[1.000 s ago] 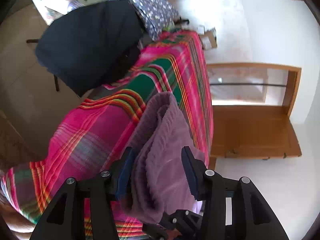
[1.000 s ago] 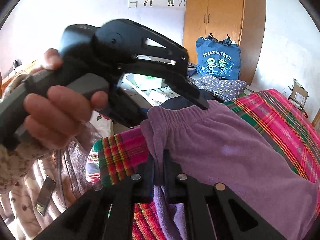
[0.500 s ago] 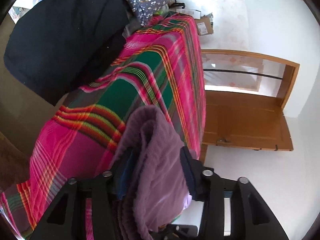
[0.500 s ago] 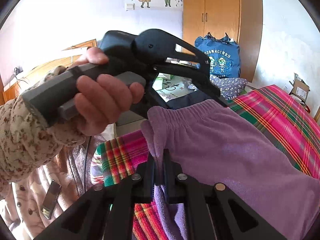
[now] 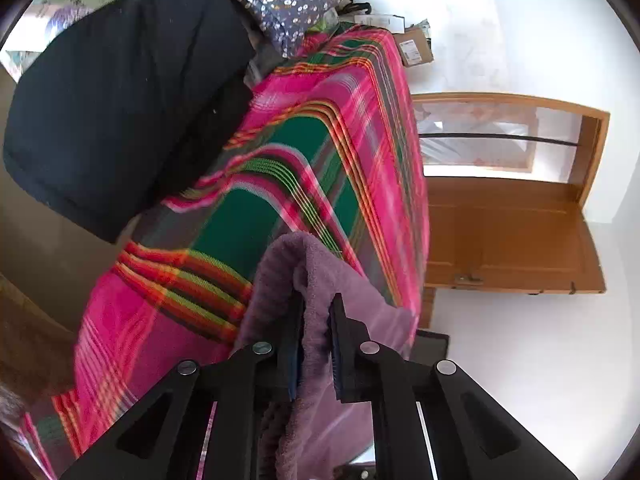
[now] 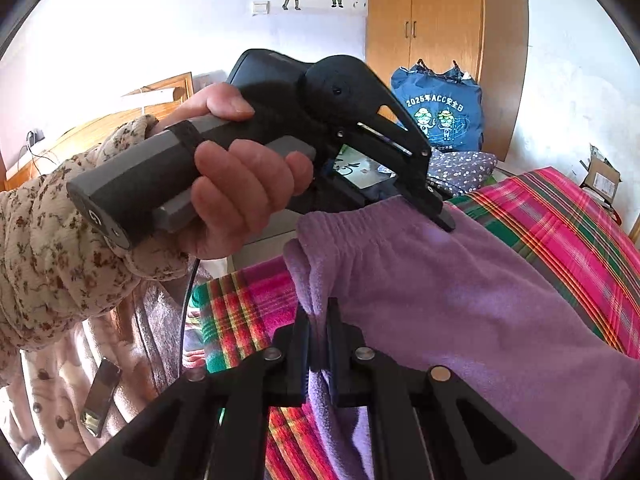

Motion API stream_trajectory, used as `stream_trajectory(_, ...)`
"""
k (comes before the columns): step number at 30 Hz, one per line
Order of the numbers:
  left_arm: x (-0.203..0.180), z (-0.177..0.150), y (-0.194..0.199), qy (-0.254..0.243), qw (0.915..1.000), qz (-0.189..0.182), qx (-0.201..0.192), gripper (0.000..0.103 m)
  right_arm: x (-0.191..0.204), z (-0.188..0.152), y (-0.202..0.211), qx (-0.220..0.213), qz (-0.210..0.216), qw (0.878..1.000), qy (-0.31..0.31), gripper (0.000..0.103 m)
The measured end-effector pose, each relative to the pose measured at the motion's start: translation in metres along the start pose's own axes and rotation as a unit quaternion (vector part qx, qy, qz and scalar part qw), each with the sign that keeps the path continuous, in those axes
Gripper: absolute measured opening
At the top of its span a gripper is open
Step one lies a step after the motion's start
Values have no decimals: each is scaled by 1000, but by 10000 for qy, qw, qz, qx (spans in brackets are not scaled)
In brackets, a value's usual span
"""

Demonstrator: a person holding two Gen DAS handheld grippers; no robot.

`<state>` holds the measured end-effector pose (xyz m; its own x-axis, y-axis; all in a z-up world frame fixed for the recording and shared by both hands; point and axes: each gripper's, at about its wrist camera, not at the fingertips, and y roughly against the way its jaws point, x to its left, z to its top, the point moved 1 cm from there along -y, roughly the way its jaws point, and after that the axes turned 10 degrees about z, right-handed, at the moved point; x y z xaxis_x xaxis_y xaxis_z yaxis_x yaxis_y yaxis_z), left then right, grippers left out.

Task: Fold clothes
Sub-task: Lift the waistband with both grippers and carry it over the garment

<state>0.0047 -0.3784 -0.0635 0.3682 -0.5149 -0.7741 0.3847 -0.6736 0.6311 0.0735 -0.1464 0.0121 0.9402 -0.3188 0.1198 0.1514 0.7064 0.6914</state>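
A purple fleece garment [image 6: 440,300] lies on the bed's pink and green plaid blanket [image 6: 560,208], its gathered waistband lifted towards me. My right gripper [image 6: 318,312] is shut on the waistband's near corner. In the right wrist view a hand [image 6: 240,184] in a floral sleeve holds my left gripper [image 6: 440,216], whose fingers pinch the waistband's far corner. In the left wrist view the left gripper [image 5: 316,304] has its jaws closing, and the pads press a fold of the purple garment [image 5: 280,280].
A black garment [image 5: 120,100] and a floral cloth [image 5: 288,4] lie at the far end of the plaid blanket [image 5: 312,152]. A blue bag [image 6: 436,116] stands before a wooden wardrobe [image 6: 440,20]. A wooden door [image 5: 508,232] and a cardboard box [image 5: 416,48] are beside the bed.
The left gripper's jaws have come together from wide apart onto the purple waistband, after moving a little further along it. The right gripper has kept still, shut on its corner.
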Motion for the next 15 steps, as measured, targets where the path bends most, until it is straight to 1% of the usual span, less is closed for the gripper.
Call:
stream_trajectory(3,3,3,1,18,10000,-41,41,12,0,0,-10,177,-36,9998,-44,7)
stream_trajectory(6,3,2,4,-21,10000,2,3,12,-1,0,-14,248,-22,9997,-87,7)
stream_trajectory(8,1,2,4,-68,10000,63,-14,12,0,1,-13,237,-33,9997,-66,7)
stream_trajectory(10,0,1,5,-11,9999,108,-23,12,-2,0,-12,226,2,9996,-142,7)
stream_trajectory(13,-4,-2,8,59,9997,213,-60,12,-6,1,-6,118,85,9994,-312,7)
stream_trajectory(15,-11,-4,9,13,9996,278,-92,12,-6,1,-1,35,102,9993,-368,7)
